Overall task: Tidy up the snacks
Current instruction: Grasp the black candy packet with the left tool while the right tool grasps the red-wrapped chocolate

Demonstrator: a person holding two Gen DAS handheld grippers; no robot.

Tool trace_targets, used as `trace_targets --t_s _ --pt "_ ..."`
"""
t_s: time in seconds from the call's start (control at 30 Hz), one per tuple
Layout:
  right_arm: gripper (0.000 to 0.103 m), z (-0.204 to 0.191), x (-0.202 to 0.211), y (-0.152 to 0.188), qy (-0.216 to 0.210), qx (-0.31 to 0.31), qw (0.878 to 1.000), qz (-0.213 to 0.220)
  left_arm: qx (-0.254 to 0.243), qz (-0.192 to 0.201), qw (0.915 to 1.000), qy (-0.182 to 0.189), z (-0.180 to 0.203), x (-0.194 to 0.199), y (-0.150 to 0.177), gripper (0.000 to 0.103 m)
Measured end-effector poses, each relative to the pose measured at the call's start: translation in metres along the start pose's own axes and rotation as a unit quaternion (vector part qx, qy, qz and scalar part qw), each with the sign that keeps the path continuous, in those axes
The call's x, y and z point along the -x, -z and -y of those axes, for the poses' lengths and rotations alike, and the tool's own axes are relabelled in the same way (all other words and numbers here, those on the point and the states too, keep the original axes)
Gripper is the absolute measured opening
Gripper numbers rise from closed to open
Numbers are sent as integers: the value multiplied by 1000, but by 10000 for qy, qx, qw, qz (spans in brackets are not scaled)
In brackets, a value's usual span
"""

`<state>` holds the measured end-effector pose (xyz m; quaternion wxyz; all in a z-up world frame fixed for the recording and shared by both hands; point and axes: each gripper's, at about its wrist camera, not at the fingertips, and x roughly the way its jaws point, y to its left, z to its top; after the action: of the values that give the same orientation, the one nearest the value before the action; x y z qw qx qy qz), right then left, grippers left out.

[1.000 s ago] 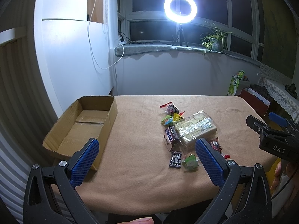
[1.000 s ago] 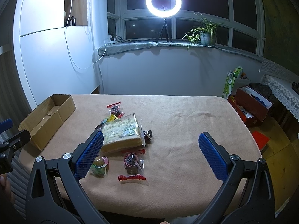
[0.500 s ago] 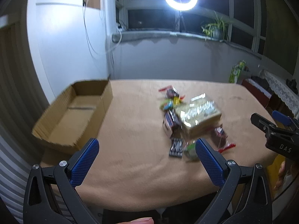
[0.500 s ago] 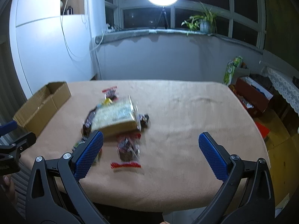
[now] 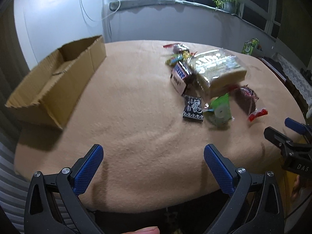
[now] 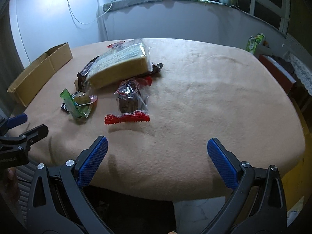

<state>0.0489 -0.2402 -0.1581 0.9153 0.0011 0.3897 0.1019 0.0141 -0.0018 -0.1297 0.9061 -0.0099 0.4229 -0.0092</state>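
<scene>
Left wrist view is showing me both jaws gaping wide and empty, so I am steering the left hand-held gripper [image 5: 153, 166] and right hand-held gripper [image 6: 157, 157] toward the snacks [image 5: 206, 81] piled mid-bench, aiming low across one wrapper before carrying it to the cardboard box [image 5: 56, 81] at the left edge.

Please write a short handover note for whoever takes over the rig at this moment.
Left gripper: open, empty, above the table's near edge.
Right gripper: open, empty, likewise.
Cardboard box: far left on the blanket-covered table, appears empty.
Snacks: all piled mid-table, including the large clear-wrapped cake, Snickers bar, green packet, red-edged packet and black patterned packet.
Done: nothing boxed.
Left: move every snack into the box.
</scene>
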Motion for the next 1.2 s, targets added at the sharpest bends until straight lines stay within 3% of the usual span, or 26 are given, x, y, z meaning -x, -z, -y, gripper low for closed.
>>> trace_targets --t_s 0.1,0.27,0.4,0.53,0.67,0.8,0.9,0.93,1.0,1.1,1.17,1.2 --pt "103 1 -7 8 54 141 9997 175 -28 -88 9999 105 -4 -16 2 102" --pt "103 3 -9 19 12 315 9971 700 -179 425 9983 362 -12 -19 10 103" --pt "103 0 -11 6 23 343 9981 520 -328 700 9960 458 -13 -20 13 103" --pt "103 0 5 -13 -246 343 9946 945 -478 402 9973 390 -8 -22 -1 103" --pt "102 -2 -4 -30 -374 377 9945 906 -817 427 9953 289 5 -24 -23 103" --pt "88 -3 -14 -37 -613 367 9939 834 -912 341 9938 534 16 -36 -40 102" --pt "71 -6 -25 -37 -823 421 9933 691 -778 195 9928 889 20 -44 -45 84" --pt "64 -8 -27 -38 -878 442 9929 665 -785 134 9924 939 24 -47 -45 74" --pt "50 -9 -30 -35 -920 517 9923 641 -846 184 9923 883 27 -46 -44 66" --pt "48 -10 -30 -31 -927 541 9919 682 -803 201 9924 905 26 -43 -41 47" --pt "46 -7 -29 -30 -974 508 9914 711 -805 204 9921 938 26 -42 -41 26" --pt "46 -5 -29 -29 -992 475 9913 726 -808 201 9919 961 25 -42 -41 25"
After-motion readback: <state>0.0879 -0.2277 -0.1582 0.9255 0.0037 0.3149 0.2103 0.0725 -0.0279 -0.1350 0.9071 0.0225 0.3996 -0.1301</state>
